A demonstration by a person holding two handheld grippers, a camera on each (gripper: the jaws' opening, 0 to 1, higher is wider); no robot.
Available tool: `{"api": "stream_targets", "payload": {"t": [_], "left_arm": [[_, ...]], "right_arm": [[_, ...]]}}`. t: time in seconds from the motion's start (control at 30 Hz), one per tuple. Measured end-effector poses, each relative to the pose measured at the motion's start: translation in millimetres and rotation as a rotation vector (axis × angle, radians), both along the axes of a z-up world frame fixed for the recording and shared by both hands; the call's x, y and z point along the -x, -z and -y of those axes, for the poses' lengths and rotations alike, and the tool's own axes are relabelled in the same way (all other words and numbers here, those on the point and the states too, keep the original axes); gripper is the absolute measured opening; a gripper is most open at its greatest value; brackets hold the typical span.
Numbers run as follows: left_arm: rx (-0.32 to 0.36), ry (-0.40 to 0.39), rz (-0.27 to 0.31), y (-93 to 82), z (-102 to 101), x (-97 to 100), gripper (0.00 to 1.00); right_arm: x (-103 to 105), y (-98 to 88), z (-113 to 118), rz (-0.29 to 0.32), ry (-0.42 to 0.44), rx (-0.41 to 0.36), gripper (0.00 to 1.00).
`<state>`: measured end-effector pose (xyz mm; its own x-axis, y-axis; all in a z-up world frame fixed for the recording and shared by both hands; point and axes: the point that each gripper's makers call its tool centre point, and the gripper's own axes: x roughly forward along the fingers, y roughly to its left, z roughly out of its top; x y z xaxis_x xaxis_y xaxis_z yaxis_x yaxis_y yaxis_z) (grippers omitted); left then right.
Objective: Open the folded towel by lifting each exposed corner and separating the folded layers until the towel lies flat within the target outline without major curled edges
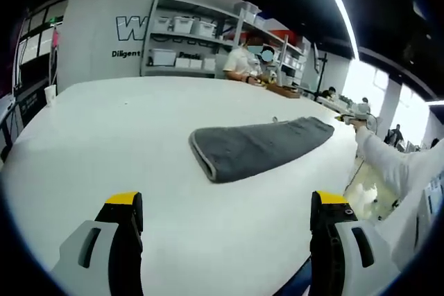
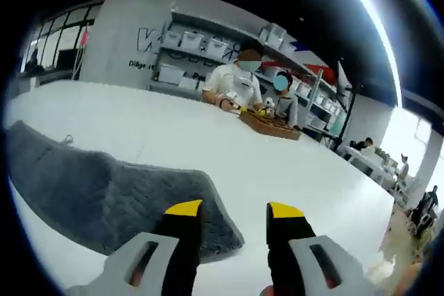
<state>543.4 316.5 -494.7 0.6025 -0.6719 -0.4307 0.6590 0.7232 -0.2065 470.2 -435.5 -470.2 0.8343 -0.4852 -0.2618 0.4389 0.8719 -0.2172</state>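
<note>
The grey, plush folded towel (image 1: 260, 145) lies mid-bench on the smooth white bench (image 1: 104, 136), layers unopened. The left gripper (image 1: 225, 216) hangs back, jaws wide apart and empty. The right gripper (image 2: 234, 223) hovers at the towel's end, its corner at eleven o'clock, jaws parted, empty. Next move, I'd say: pinch that soft top layer and lift.

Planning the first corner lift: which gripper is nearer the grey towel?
Right. The right gripper sits at the grey towel's end corner; the left gripper hangs back, bare table between.
</note>
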Motion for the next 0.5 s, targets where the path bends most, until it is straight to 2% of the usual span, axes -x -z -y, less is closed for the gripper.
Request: {"api": "stream_targets", "payload": {"t": [0.07, 0.1, 0.13, 0.27, 0.3, 0.37, 0.5], "left_arm": [[0.002, -0.004, -0.004, 1.7, -0.2, -1.0, 1.00], [0.003, -0.005, -0.005, 2.9, 0.4, -1.6, 1.00], [0.004, -0.003, -0.008, 3.6, 1.2, -1.5, 1.00], [0.003, 0.013, -0.008, 3.9, 5.2, 0.7, 1.00], [0.004, 0.014, -0.008, 3.8, 5.5, 0.9, 1.00], [0.004, 0.022, -0.005, 3.2, 7.7, 2.8, 1.00], [0.002, 0.028, -0.003, 2.7, 8.6, 4.6, 1.00]], "right_arm": [[8.5, -9.5, -18.5, 0.039, -0.010, -0.006, 0.62], [16.3, -18.8, -39.7, 0.063, -0.033, -0.011, 0.67], [18.3, -22.6, -46.7, 0.075, -0.041, -0.008, 0.71], [28.6, -36.2, -88.7, 0.094, -0.097, -0.008, 0.83], [29.0, -39.1, -104.1, 0.099, -0.137, -0.008, 0.84], [31.1, -37.8, -120.6, 0.083, -0.169, -0.021, 0.86], [32.9, -27.0, -150.9, 0.030, -0.230, -0.078, 0.98]]}}
